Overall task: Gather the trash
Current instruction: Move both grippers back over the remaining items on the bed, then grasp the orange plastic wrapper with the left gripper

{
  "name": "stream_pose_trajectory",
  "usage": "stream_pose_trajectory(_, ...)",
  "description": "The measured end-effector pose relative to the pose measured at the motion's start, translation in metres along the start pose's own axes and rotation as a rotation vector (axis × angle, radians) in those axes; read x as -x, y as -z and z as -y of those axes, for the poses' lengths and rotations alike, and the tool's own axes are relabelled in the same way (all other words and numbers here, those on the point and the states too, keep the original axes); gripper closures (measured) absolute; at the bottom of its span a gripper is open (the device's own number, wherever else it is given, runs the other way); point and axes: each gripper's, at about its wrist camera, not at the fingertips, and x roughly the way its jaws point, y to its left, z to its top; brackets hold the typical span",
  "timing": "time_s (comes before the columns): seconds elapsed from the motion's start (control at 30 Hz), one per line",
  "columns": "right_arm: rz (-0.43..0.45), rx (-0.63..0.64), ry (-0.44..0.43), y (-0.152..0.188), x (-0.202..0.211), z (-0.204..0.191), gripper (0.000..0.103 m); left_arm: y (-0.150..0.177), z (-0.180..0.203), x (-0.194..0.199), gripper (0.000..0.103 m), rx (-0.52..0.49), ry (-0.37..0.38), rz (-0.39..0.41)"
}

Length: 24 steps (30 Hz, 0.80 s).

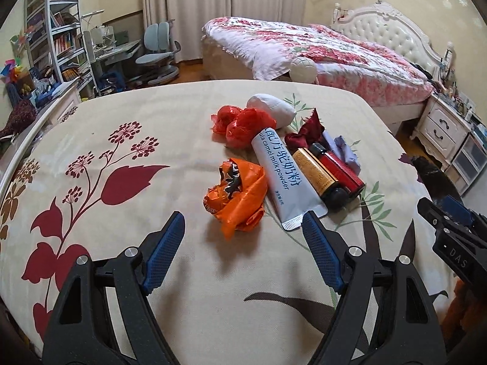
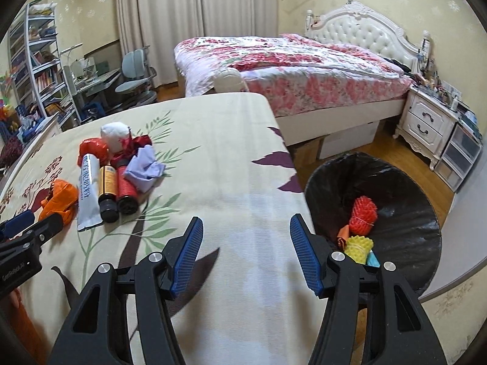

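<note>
left gripper (image 1: 243, 222): my black arms, blue ribbed pads, silver screws | right gripper (image 2: 246, 228): same build, white "DAS" lettering on its side

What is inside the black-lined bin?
The bin holds a red foam net, a yellow one, and orange and teal scraps. The right gripper hides anything lower down.

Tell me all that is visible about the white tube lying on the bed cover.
The white tube is a soft squeeze tube, pale with dark blue print that reads "camel milk powder" under Chinese characters. Its flat crimped end points toward the left gripper; the far end is hidden under the red bag. It lies flat on the bed cover, between the orange bag and the yellow-labelled bottle, touching both as far as I can see. No gripper touches it.
</note>
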Motion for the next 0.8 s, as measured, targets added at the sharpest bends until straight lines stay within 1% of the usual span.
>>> stream_pose_trajectory(0.07,-0.003,0.009,-0.006,0.000,-0.001,-0.004,0.044,-0.002,-0.005,-0.005,0.025,0.017,0.018,-0.013)
stream_pose_trajectory(0.27,-0.012,0.019,-0.023,-0.004,-0.007,-0.013,0.044,-0.006,-0.013,-0.018,0.026,0.043,0.038,-0.040)
stream_pose_trajectory(0.3,-0.013,0.018,-0.026,-0.004,-0.008,-0.013,0.044,-0.007,-0.015,-0.021,0.028,0.043,0.042,-0.042)
stream_pose_trajectory(0.33,-0.015,0.019,-0.029,-0.005,-0.009,-0.014,0.044,-0.007,-0.015,-0.022,0.036,0.042,0.046,-0.045)
stream_pose_trajectory(0.37,-0.017,0.020,-0.032,-0.006,-0.010,-0.016,0.044,-0.008,-0.015,-0.024,0.039,0.038,0.053,-0.052)
stream_pose_trajectory(0.4,-0.018,0.022,-0.035,-0.007,-0.011,-0.017,0.044,-0.008,-0.015,-0.026,0.045,0.035,0.060,-0.061)
stream_pose_trajectory(0.43,-0.018,0.023,-0.038,-0.007,-0.011,-0.019,0.044,-0.008,-0.015,-0.029,0.054,0.034,0.070,-0.072)
stream_pose_trajectory(0.5,-0.018,0.027,-0.047,-0.010,-0.011,-0.023,0.044,-0.008,-0.017,-0.032,0.062,0.035,0.075,-0.080)
stream_pose_trajectory(0.67,-0.016,0.025,-0.097,-0.019,-0.012,-0.034,0.044,-0.006,-0.023,-0.030,0.063,0.045,0.086,-0.079)
stream_pose_trajectory(0.8,-0.006,0.034,-0.132,-0.031,-0.014,-0.047,0.044,-0.006,-0.032,-0.027,0.063,0.044,0.049,-0.065)
